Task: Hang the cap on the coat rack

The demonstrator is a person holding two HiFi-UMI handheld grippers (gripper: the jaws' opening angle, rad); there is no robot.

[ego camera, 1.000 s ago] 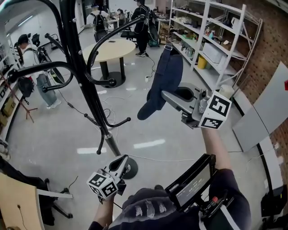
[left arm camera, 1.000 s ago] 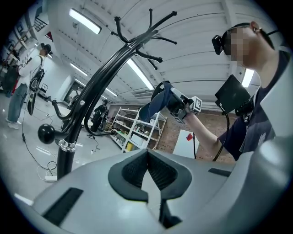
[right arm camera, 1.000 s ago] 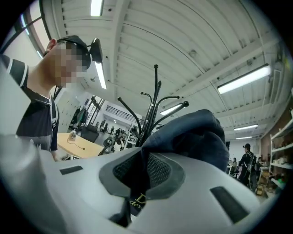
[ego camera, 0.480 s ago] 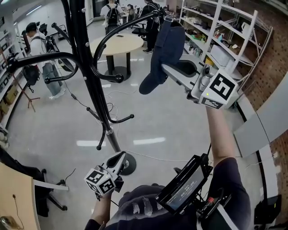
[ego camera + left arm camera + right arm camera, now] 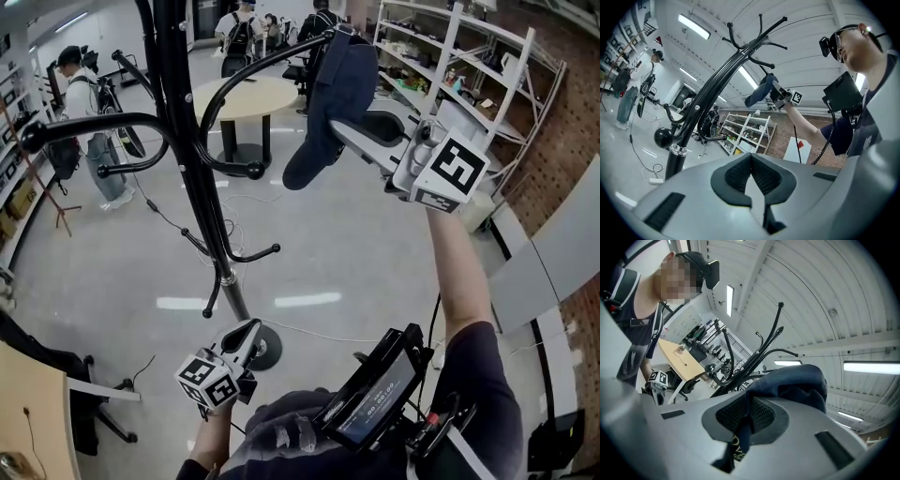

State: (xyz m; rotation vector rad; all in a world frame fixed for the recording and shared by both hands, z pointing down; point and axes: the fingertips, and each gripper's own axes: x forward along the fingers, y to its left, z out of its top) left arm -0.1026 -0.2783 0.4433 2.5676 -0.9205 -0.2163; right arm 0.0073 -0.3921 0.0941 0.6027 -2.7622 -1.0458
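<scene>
A dark navy cap (image 5: pixel 336 89) hangs from my right gripper (image 5: pixel 345 131), which is shut on the cap's edge and held high, pointing level. The cap's top sits right beside the tip of a long curved arm (image 5: pixel 272 58) of the black coat rack (image 5: pixel 192 159); whether they touch I cannot tell. In the right gripper view the cap's cloth (image 5: pixel 799 383) is pinched between the pads (image 5: pixel 761 416), with the rack (image 5: pixel 761 352) beyond. My left gripper (image 5: pixel 249 336) stays low near the rack's base, shut on nothing. The left gripper view shows the rack (image 5: pixel 710 91) and the raised cap (image 5: pixel 761 91).
The rack's round base (image 5: pixel 267 349) stands on the grey floor. Lower hook arms (image 5: pixel 141 127) stick out left and right. Behind are a round table (image 5: pixel 246 94), metal shelves (image 5: pixel 469 66) at the right, and several people standing at the back and left.
My right gripper has risen with the cap and rolled, bringing the cap's top up beside the tip of the rack's long arm. The left gripper has stayed in place.
</scene>
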